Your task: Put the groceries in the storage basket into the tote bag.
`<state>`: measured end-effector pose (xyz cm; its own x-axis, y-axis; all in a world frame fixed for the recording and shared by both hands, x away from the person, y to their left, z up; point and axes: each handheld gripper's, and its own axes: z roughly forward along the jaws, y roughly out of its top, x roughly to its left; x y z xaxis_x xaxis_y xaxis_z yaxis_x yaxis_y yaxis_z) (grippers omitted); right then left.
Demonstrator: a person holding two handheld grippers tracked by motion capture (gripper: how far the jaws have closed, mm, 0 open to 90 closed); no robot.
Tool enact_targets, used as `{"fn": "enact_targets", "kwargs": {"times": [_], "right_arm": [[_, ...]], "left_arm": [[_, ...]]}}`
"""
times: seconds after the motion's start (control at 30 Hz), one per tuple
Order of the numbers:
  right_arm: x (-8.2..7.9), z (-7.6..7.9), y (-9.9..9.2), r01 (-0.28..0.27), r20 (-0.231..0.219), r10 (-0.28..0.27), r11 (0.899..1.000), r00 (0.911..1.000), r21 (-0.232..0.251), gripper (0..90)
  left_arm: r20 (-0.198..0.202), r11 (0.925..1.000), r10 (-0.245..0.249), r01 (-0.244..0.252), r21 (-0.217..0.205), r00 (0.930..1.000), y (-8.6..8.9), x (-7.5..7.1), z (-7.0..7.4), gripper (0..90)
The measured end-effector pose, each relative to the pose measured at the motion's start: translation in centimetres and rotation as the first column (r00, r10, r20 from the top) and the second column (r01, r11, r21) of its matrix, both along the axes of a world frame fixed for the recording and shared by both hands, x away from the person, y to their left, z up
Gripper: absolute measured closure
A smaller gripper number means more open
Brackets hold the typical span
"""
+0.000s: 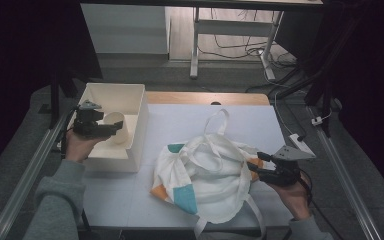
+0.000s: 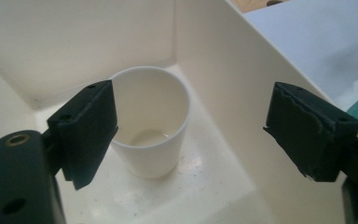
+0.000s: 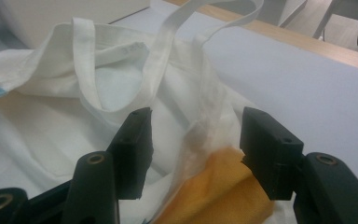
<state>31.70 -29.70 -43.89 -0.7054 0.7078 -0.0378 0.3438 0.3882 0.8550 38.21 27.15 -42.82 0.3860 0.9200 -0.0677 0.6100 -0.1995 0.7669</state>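
Left gripper [image 1: 111, 128] at left of the high view, reaching into the box [image 1: 139, 107]. Jaws wide open, holding nothing. In the left gripper view one jaw stands just beside the cup [image 2: 150, 122], the other well off toward the box wall. Cup upright on the box floor, empty as far as can be seen.

Right gripper [image 1: 258, 164] at lower right, at the edge of the bag [image 1: 205, 175]. Jaws open; in the right gripper view a fold of the bag's rim [image 3: 200, 126] rises between them, not yet pinched.

Judged step: take the cup, and lift the bag's mouth for it. To do it well, the left should centre on the cup before closing, squeeze lightly so the thin wall does not buckle, and keep the far jaw off the box wall. The right should bite one layer of cloth only, clear of the strap [image 3: 86, 65].

Table [image 1: 180, 115] pale, flat, wooden strip at its far edge. Beyond it: dim room, desk legs, cables on the floor.
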Motion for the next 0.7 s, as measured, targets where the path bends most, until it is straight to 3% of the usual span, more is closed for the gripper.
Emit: {"fn": "enact_targets", "kwargs": {"times": [0.47, 0.7], "right_arm": [[0.0, -0.1, 0.0, 0.001, -0.002, -0.001, 1.0, 1.0, 0.001, 43.6], [0.1, -0.4, 0.1, -0.001, -0.013, 0.001, 1.0, 0.9999, -0.007, 43.1]], "left_arm": [[-0.119, 0.9983, 0.009, -0.002, 0.059, 0.9928, 0.4, 3.3, -2.4, 6.7], [-0.147, 0.9978, 0.018, -0.008, 0.066, 0.9889, 0.6, 4.9, -3.4, 5.2]]}}
